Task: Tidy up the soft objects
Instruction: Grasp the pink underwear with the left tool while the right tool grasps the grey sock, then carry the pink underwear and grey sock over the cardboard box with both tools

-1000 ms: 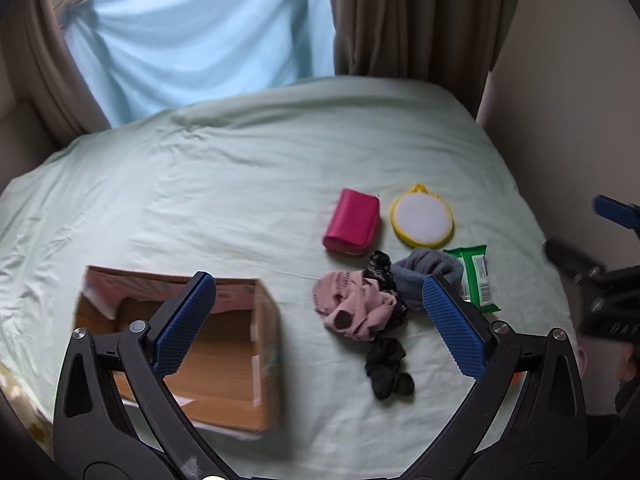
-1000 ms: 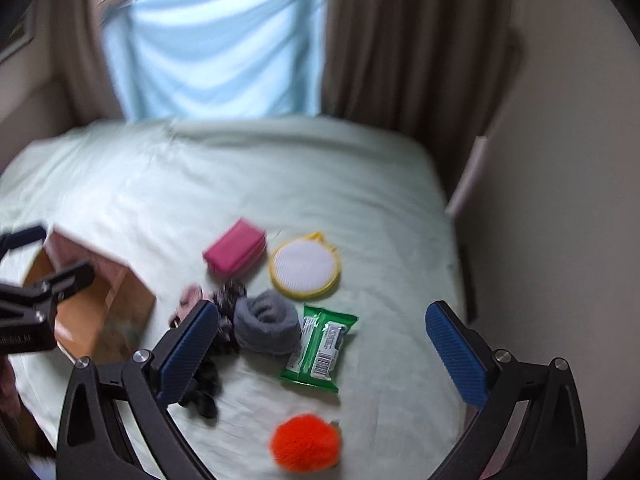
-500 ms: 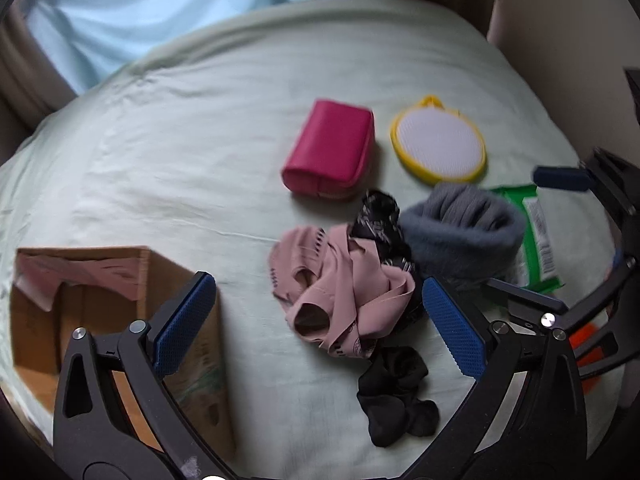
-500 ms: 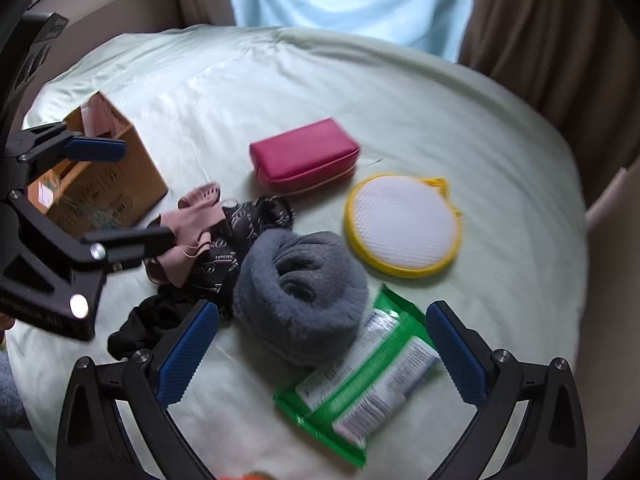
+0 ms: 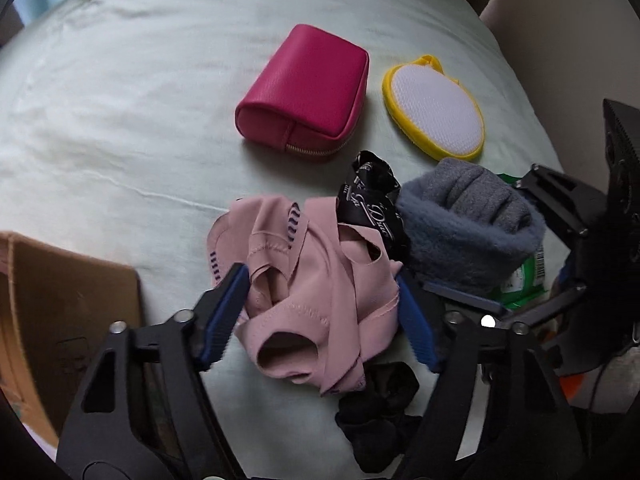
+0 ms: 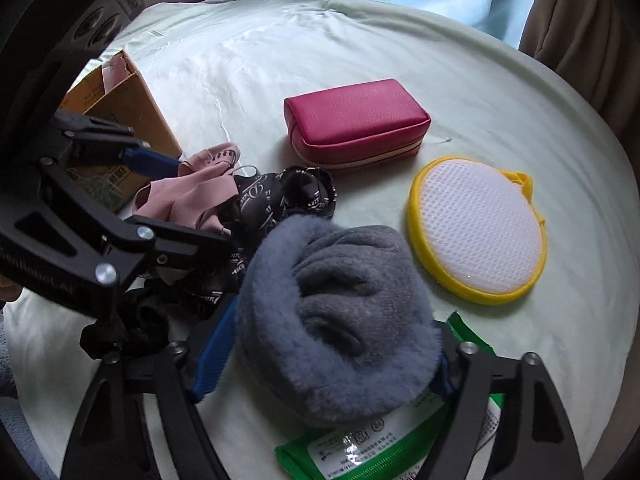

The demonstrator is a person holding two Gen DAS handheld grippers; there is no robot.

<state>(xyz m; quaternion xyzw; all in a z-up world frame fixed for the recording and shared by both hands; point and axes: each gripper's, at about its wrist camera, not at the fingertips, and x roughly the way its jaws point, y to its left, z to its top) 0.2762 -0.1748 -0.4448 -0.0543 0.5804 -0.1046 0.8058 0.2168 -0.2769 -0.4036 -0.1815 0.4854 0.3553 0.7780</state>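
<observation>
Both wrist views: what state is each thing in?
Left claw: closing around pink garment, crumpled.
Right claw: closing around grey fleece roll, rolled.
Magenta pouch: zipped.
Cardboard box: open.
Green wipes pack: lying flat.

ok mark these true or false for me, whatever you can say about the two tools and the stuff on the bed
1. The left tool straddles the pink garment. True.
2. The right tool is around the pink pouch. False: it brackets the grey fuzzy roll.
3. The yellow-rimmed pad lies inside the cardboard box. False: it lies on the sheet.
4. The green packet lies partly under the grey roll. True.
</observation>
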